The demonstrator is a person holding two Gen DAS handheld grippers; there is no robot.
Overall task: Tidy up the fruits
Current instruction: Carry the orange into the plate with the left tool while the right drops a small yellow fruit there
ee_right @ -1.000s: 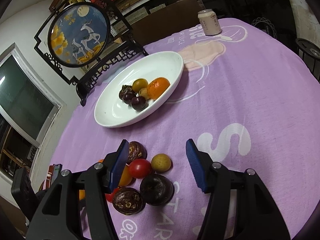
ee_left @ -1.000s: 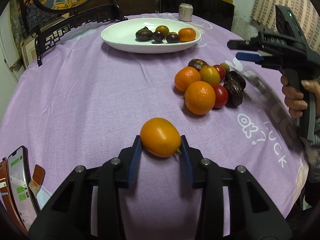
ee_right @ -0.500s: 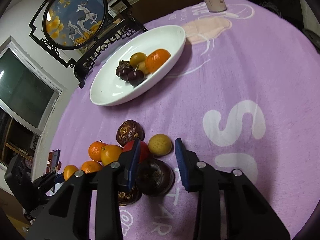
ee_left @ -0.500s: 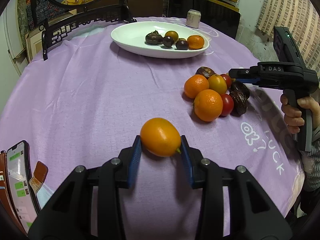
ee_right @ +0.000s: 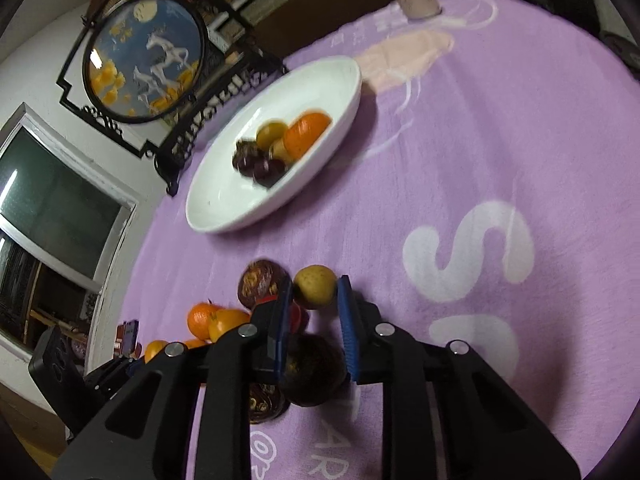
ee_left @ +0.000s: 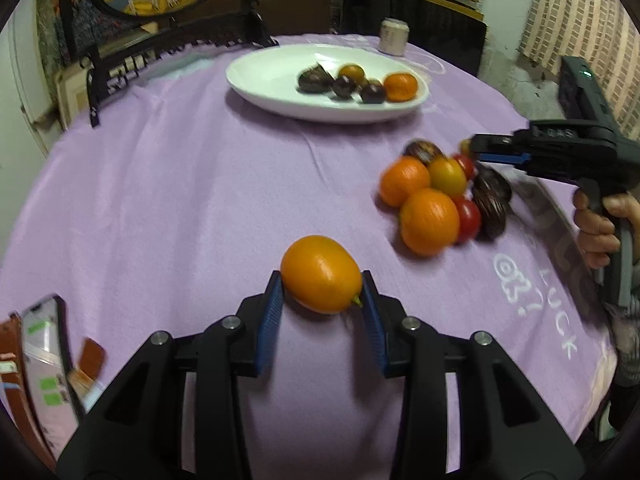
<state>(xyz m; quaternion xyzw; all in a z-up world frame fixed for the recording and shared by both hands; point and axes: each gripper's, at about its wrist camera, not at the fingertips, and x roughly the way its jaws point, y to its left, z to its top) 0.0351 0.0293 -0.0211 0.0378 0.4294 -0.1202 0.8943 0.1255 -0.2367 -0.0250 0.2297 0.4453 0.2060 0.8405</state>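
Observation:
My left gripper (ee_left: pixel 322 292) is shut on an orange kumquat-like fruit (ee_left: pixel 320 273) and holds it above the purple cloth. My right gripper (ee_right: pixel 314 294) has closed on a small yellow-brown fruit (ee_right: pixel 315 286) at the far edge of the fruit pile (ee_left: pixel 440 192); it also shows in the left wrist view (ee_left: pixel 480 148). The pile holds oranges, red tomatoes and dark passion fruits. The white plate (ee_left: pixel 272 80) (ee_right: pixel 224 200) at the back holds several fruits, including an orange (ee_left: pixel 400 87).
A can (ee_left: pixel 394 36) stands behind the plate. A round framed deer picture on a black stand (ee_right: pixel 144 56) is at the table's far left. A phone and wallet (ee_left: pixel 44 364) lie at the near left edge.
The right gripper moved down onto the pile and closed from wide open around the small yellow-brown fruit. The left gripper, still holding its orange fruit, moved closer to the plate.

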